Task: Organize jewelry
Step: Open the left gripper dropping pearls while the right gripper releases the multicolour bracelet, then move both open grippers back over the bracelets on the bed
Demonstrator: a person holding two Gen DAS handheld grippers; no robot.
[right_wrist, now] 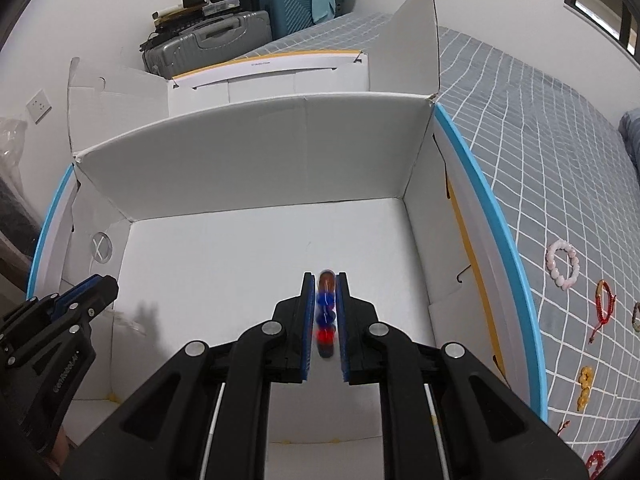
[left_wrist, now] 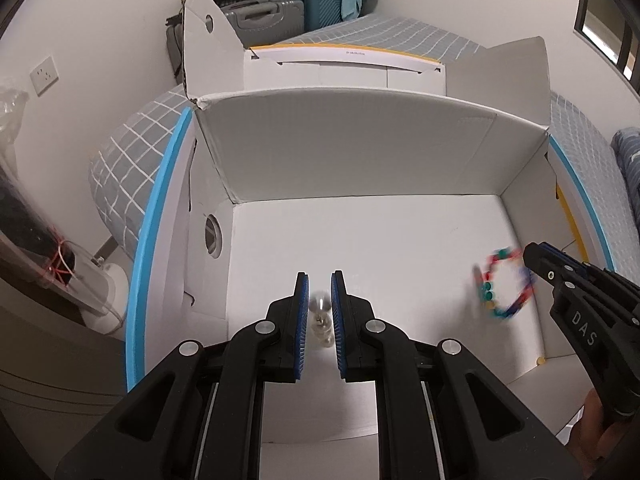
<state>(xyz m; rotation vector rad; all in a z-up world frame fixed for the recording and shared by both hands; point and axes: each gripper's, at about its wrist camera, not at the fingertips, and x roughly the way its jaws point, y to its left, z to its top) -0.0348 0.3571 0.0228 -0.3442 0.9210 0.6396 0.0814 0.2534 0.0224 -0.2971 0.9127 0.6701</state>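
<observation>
Left claw (left_wrist: 320, 280): nearly closed over the box floor; a pale pearly bracelet (left_wrist: 322, 322) sits blurred in the narrow gap; whether the pads press it or have let go I cannot tell
Right claw (right_wrist: 325, 276): nearly closed, with a multicoloured bead bracelet (right_wrist: 325, 320) edge-on between the pads; in the left wrist view that ring hangs at the claw's tip, blurred, above the box floor on the right side; grip or release cannot be told
White cardboard box (right_wrist: 260, 152): open, flaps up, standing on the bed; apart from the two bracelets at the claws, its floor shows bare
Second box (right_wrist: 280, 80): smaller, white with a yellow edge, just behind the first; its contents are hidden
Bed (right_wrist: 540, 140): grey checked cover carries the jewelry still waiting, to the right of the box
Still out: a pink bead bracelet (right_wrist: 563, 264), a red cord bracelet (right_wrist: 603, 300), a yellow bead piece (right_wrist: 585, 388), and more partly cut off at the picture's edge
Progress: early, by my judgement; two bracelets are arriving in the box, neither clearly laid down, and at least three pieces remain on the bed
Left to do: set both down, then fetch the rest from the bed
</observation>
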